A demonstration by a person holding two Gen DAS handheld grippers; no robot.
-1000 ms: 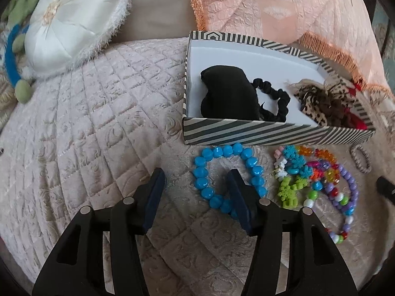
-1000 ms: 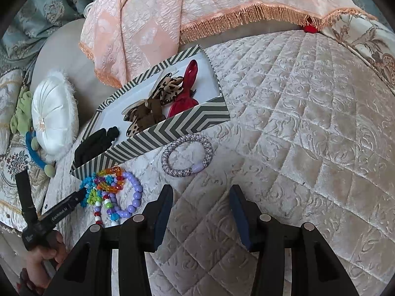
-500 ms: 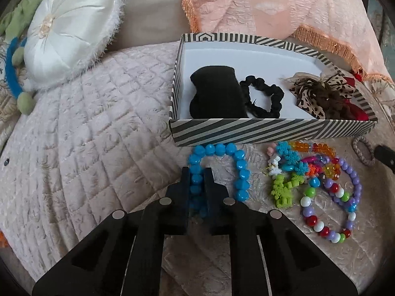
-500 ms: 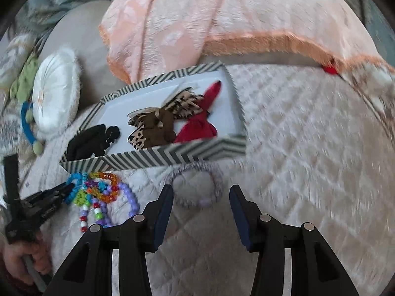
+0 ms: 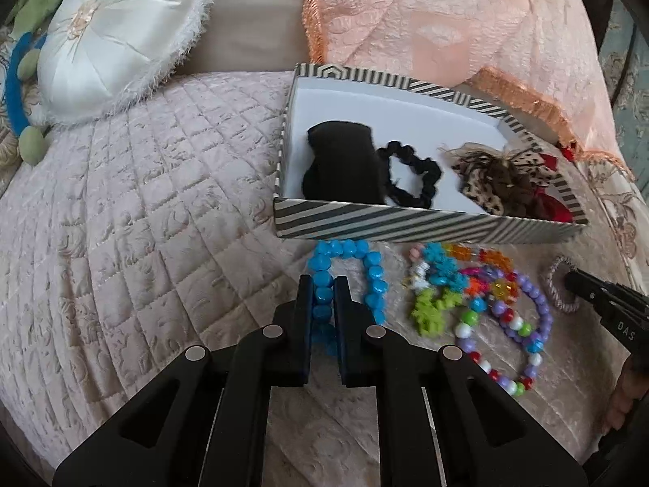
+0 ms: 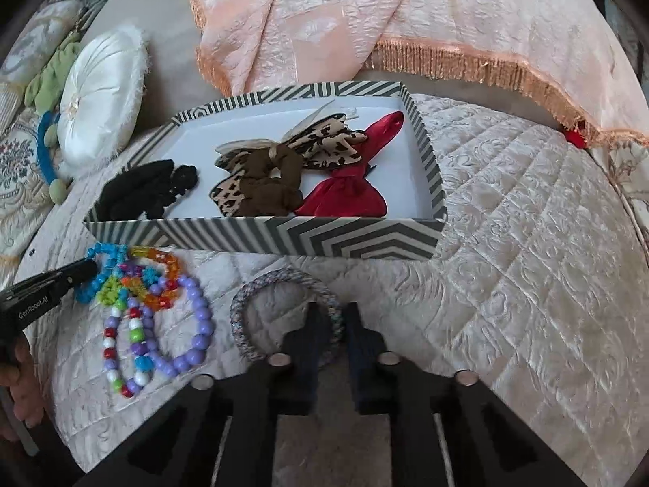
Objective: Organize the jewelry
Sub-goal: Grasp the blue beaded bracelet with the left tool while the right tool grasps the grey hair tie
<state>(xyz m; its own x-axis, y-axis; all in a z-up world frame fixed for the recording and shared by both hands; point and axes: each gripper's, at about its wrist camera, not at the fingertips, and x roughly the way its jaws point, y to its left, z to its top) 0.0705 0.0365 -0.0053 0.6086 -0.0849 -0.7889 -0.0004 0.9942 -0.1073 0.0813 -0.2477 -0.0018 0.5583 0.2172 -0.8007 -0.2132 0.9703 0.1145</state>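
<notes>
Now, your left grip: left gripper [image 5: 323,284] pinches the chunky turquoise bead bracelet [image 5: 344,280] on the quilt.
Your right grip: right gripper [image 6: 333,316] pinches the braided grey elastic band [image 6: 284,284].
Beyond: striped cardboard box [image 6: 284,239].
Underneath: quilted beige velvet bedspread [image 5: 142,223].

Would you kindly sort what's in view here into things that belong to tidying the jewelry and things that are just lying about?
Belongs to the job:
blue bead bracelet
silver woven bracelet
colourful bead bracelets
striped box

Just lying about:
white round cushion
peach fringed throw
quilted bedspread
</notes>
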